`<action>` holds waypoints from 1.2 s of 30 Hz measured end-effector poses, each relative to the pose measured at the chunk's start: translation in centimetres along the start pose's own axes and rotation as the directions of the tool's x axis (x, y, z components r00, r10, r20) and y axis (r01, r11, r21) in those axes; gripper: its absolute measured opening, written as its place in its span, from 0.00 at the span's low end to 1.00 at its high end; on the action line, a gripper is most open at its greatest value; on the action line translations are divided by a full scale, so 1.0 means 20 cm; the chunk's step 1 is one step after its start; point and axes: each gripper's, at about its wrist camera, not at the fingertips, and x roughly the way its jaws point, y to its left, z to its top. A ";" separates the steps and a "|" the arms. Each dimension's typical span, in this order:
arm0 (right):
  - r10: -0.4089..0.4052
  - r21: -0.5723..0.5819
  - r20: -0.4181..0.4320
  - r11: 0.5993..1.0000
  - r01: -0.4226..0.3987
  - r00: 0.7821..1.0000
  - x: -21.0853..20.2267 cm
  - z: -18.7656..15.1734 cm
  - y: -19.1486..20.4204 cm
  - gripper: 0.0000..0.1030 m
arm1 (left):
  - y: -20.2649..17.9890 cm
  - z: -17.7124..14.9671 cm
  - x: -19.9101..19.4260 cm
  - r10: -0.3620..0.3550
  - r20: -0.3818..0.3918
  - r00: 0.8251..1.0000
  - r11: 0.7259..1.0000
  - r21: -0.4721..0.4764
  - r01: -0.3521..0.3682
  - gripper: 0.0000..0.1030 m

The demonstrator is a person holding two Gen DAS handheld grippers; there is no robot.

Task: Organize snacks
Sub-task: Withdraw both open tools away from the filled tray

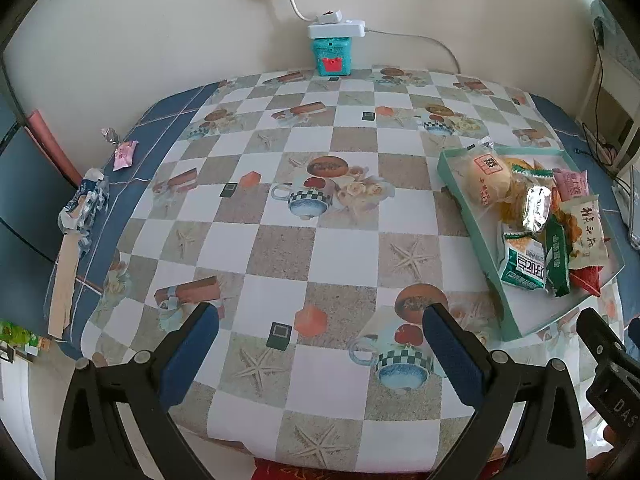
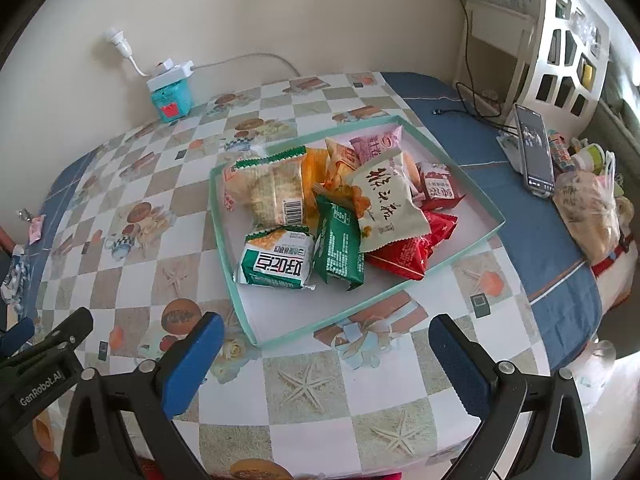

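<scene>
A shallow mint-green tray (image 2: 478,200) (image 1: 472,220) lies on the checked tablecloth and holds several snack packets: a green-and-white one (image 2: 278,262), a dark green one (image 2: 338,250), a beige one (image 2: 386,204), red ones (image 2: 408,256) and a wrapped bun (image 1: 486,180). My left gripper (image 1: 320,344) stands open over the bare cloth, left of the tray, nothing between its fingers. My right gripper (image 2: 326,354) is open too, hovering just short of the tray's near corner. A small pink packet (image 1: 125,155) and a crumpled blue-and-white wrapper (image 1: 84,208) lie at the table's far left edge.
A teal box (image 1: 331,56) with a white power strip on top stands against the back wall. On the right of the table are a phone on a stand (image 2: 534,148), a bagged loaf (image 2: 592,216) and cables. The other gripper's body (image 2: 44,364) shows at lower left.
</scene>
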 end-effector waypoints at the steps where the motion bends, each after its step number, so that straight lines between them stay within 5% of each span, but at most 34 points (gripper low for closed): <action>1: -0.003 -0.004 0.001 1.000 0.003 1.000 0.00 0.00 0.00 1.00 | 0.00 0.00 0.00 0.003 0.000 1.000 1.000 0.006 -0.003 0.99; 36: -0.043 -0.033 -0.054 0.999 0.042 0.998 0.20 0.01 0.02 1.00 | -0.05 0.02 0.18 0.025 -0.066 0.998 0.998 0.051 -0.021 0.99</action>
